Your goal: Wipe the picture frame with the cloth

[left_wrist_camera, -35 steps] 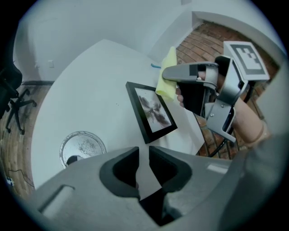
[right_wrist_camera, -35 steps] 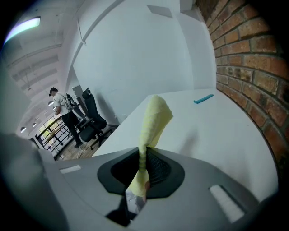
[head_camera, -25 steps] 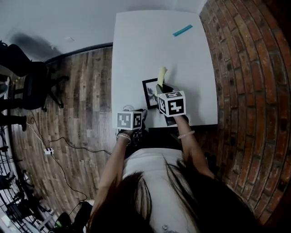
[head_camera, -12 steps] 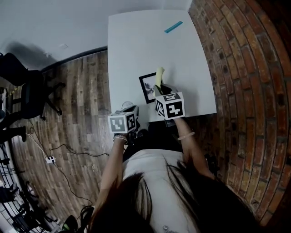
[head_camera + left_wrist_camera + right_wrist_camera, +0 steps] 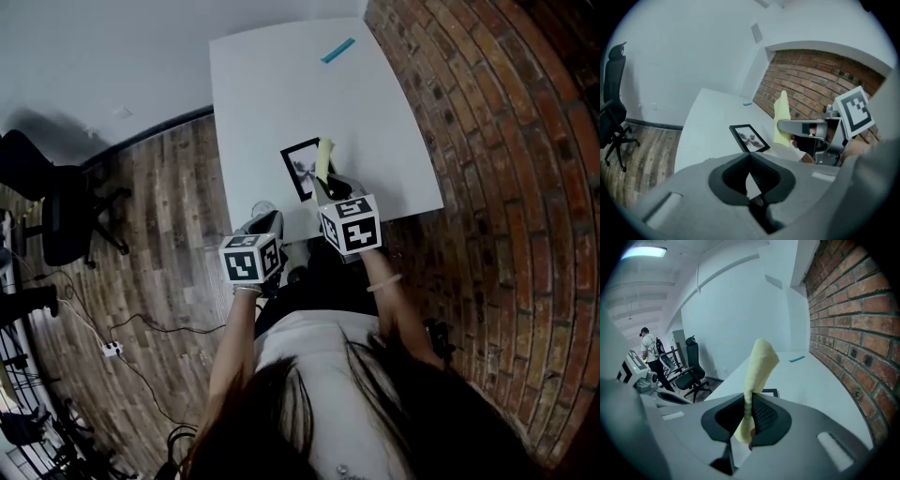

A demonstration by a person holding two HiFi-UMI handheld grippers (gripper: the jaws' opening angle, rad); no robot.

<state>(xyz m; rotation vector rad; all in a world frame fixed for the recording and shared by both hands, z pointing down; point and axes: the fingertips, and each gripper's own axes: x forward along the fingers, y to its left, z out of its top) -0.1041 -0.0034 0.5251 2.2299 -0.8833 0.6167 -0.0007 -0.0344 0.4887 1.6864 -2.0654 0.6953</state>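
**A:** We're looking down on the picture frame (image 5: 302, 169). It's black-edged and lies flat on the white table (image 5: 272, 84), close to our edge of it.

**B:** And our right gripper (image 5: 749, 420) is clamped on the yellow cloth (image 5: 759, 362). The pads pinch its lower part, and the rest stands up in a twist above the jaws.

**A:** From the head view, that cloth sits over the frame's right side. Whether it touches the frame, we can't tell.

**B:** Our left gripper (image 5: 752, 187)? Its jaws have just been closing and they're together now, with nothing between them. It's on our side of the frame, off to its left, out past the table's edge over the wood floor (image 5: 169, 206).

**A:** From that gripper's view we've got the frame just ahead. The right gripper with the cloth is just to the right of it.

**B:** Well beyond the frame, a teal strip (image 5: 337, 51) lies by the far edge of the table. There's a brick wall (image 5: 487, 141) off to the frame's right and a black office chair (image 5: 56, 202) well to its left.
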